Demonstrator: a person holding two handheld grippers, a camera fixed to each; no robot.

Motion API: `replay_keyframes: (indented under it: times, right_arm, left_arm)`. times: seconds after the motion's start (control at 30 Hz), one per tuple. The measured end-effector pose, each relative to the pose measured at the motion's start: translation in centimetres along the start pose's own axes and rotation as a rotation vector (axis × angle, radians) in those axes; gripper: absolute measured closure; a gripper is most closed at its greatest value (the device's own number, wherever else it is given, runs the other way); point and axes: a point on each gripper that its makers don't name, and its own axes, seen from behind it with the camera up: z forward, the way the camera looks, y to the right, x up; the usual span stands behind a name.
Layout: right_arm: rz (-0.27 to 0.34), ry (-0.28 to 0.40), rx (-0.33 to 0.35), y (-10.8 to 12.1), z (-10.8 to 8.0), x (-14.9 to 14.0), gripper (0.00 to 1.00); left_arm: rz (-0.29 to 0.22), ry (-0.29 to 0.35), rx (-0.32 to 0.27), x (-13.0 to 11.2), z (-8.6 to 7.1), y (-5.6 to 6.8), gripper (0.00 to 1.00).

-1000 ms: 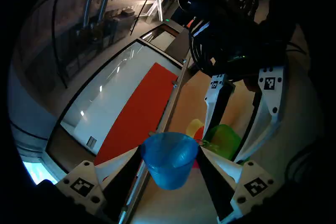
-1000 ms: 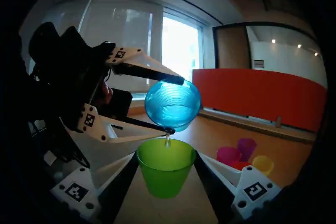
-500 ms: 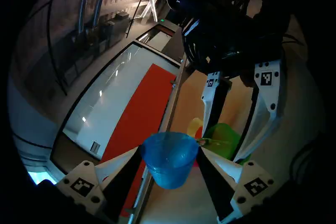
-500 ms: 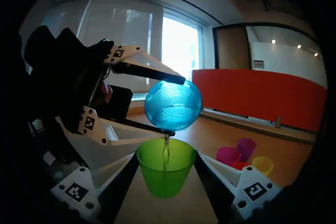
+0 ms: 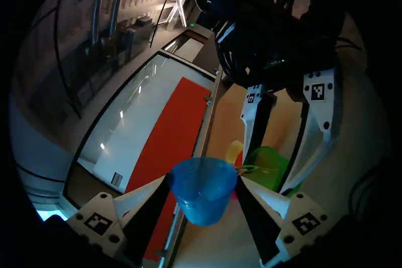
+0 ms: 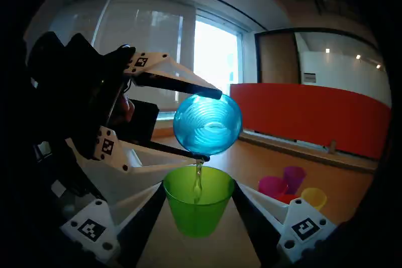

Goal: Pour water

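Left gripper (image 5: 203, 181) clamped on the tilted blue cup (image 6: 207, 124), its thin water stream (image 6: 197, 182) falling into the upright green cup (image 6: 198, 215) clamped in the right gripper (image 6: 199, 192) just below; a sideways drift or steeper tilt could send water past the rim onto the table (image 6: 261, 163).

The left gripper (image 5: 203, 187) presses both fingers against the sides of the blue cup (image 5: 203, 197) at the bottom centre of the left gripper view. In the right gripper view it reaches in from the left of the frame, rolled so one finger lies above the other. The right gripper (image 6: 198, 190) clamps the green cup (image 6: 198, 212) between both fingers at bottom centre, held level just beneath the left gripper's lower fingertip.
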Motion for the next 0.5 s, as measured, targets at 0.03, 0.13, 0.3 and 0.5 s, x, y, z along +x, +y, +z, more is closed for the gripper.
replay_keyframes:
  times: [0.03,0.13,0.3,0.5]
  right_arm:
    - [-0.003,0.000,0.000,-0.01,0.00,0.01,0.06]
    - [-0.008,0.000,-0.001,-0.03,0.03,0.06,0.06]
    - [-0.009,0.005,-0.003,-0.01,0.13,0.29,0.06]
    - [-0.015,0.009,-0.010,0.17,0.19,0.35,0.06]
  left_arm:
    - [0.003,0.000,0.001,0.01,-0.01,-0.02,0.11]
    - [0.011,0.001,0.002,0.07,-0.01,-0.07,0.11]
    - [0.019,0.004,0.003,0.24,0.02,-0.08,0.12]
    - [0.028,0.004,0.010,0.23,0.00,-0.19,0.12]
